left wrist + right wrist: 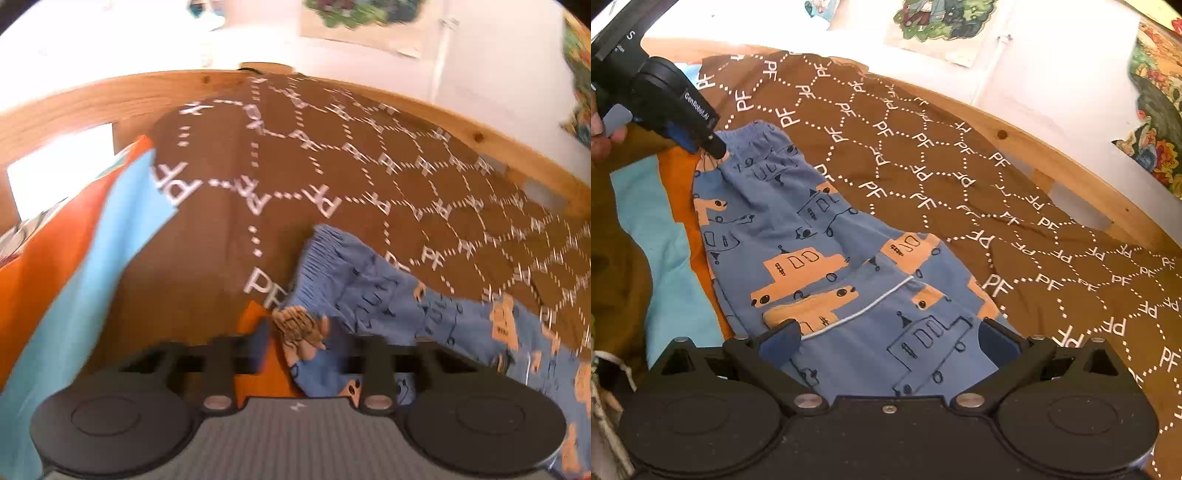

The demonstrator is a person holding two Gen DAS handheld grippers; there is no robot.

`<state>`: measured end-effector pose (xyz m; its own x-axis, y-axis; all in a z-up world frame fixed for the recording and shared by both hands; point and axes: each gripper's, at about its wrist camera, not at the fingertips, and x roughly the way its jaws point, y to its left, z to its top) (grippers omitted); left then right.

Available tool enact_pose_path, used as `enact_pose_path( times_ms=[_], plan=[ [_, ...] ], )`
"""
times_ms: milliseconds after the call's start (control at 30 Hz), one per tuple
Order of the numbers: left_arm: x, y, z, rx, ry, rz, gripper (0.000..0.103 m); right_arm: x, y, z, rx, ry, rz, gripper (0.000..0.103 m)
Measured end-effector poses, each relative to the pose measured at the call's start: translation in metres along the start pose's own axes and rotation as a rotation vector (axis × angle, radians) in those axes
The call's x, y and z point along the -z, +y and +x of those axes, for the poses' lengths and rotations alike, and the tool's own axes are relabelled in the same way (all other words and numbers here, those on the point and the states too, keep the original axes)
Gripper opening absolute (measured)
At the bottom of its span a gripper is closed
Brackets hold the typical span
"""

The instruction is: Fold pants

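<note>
Blue pants point(820, 236) with orange vehicle prints lie on a brown patterned blanket point(960, 177). In the right wrist view my left gripper point(718, 151) is at the far waistband corner, shut on the fabric. In the left wrist view the pants point(369, 291) bunch up at that gripper point(295, 339), whose fingers are hidden by cloth. My right gripper point(890, 339) is open, its fingers point(779, 341) spread over the near end of the pants, with a white drawstring point(864, 310) between them.
A wooden bed frame point(1052, 147) runs along the far side by a white wall. Orange cloth point(683, 192) and light blue cloth point(665, 258) lie left of the pants. Posters point(942, 18) hang on the wall.
</note>
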<state>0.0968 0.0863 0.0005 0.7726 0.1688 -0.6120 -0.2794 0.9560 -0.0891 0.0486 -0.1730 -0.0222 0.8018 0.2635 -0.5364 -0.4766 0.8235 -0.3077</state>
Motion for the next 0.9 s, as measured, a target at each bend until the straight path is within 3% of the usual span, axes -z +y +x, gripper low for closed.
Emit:
enact_pose_path(
  times_ms=[133, 367, 500, 567, 633, 733, 833, 900],
  plan=[
    [0.008, -0.018, -0.009, -0.004, -0.071, 0.118, 0.018, 0.005, 0.008, 0.007, -0.01, 0.018, 0.01, 0.102],
    [0.014, -0.043, -0.02, 0.0, -0.14, 0.276, 0.016, 0.006, 0.014, 0.007, 0.003, 0.013, -0.031, 0.102],
    [0.007, -0.028, -0.01, -0.048, -0.083, 0.178, 0.018, 0.006, 0.014, 0.007, 0.004, 0.018, -0.035, 0.102],
    [0.004, -0.018, -0.001, -0.072, -0.046, 0.112, 0.026, 0.006, 0.015, 0.007, 0.006, 0.017, -0.038, 0.102],
    [0.001, -0.004, 0.006, -0.034, -0.005, 0.024, 0.052, 0.007, 0.015, 0.007, 0.007, 0.016, -0.043, 0.102],
    [-0.001, 0.01, 0.01, 0.059, -0.012, -0.118, 0.067, 0.007, 0.016, 0.007, 0.009, 0.017, -0.047, 0.102],
    [-0.002, 0.019, 0.018, 0.1, -0.019, -0.187, 0.067, 0.008, 0.016, 0.008, 0.007, 0.018, -0.052, 0.102],
    [-0.003, 0.02, 0.018, 0.113, -0.021, -0.211, 0.057, 0.008, 0.016, 0.008, 0.009, 0.018, -0.053, 0.102]
  ],
)
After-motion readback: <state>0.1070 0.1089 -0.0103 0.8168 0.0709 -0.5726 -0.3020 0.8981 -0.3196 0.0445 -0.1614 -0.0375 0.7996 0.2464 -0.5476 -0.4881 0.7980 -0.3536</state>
